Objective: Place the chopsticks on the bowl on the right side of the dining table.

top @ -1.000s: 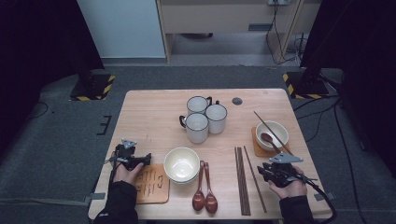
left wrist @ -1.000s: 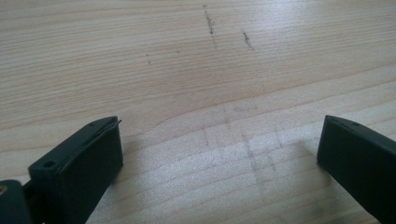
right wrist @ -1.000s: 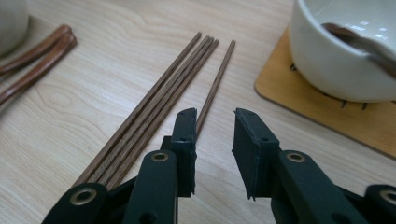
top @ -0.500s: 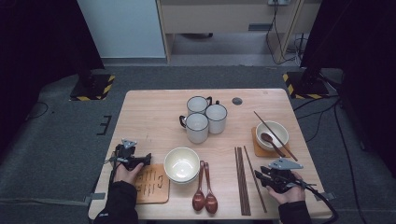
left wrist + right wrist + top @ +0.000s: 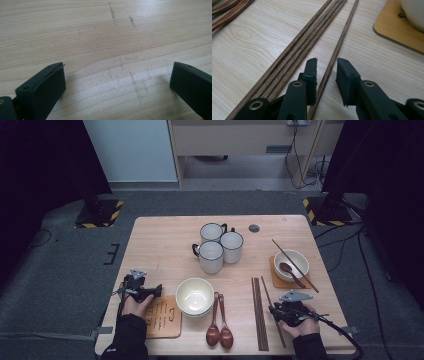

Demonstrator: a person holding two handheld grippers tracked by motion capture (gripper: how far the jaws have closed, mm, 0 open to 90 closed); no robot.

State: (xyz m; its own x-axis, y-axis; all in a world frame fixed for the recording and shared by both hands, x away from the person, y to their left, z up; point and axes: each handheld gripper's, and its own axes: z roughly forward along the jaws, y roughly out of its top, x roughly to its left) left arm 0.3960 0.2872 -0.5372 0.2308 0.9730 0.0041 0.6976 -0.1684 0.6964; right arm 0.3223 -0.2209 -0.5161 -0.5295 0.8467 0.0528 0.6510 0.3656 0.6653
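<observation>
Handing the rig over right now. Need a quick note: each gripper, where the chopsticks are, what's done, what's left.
Right gripper: jaws part-open astride the single loose dark wooden chopstick, which lies flat on the light wooden table; not clamped yet.
Left gripper: wide open, holding nothing, over bare table by the small wooden coaster.
Bundle of dark wooden chopsticks lies just left of the loose one.
White bowl on the right coaster already holds a brown spoon and one chopstick.
Left, probably: close on the loose chopstick, lift it, likely pair it there.

No legible text, only unreadable dark marks on the wooden board.
</observation>
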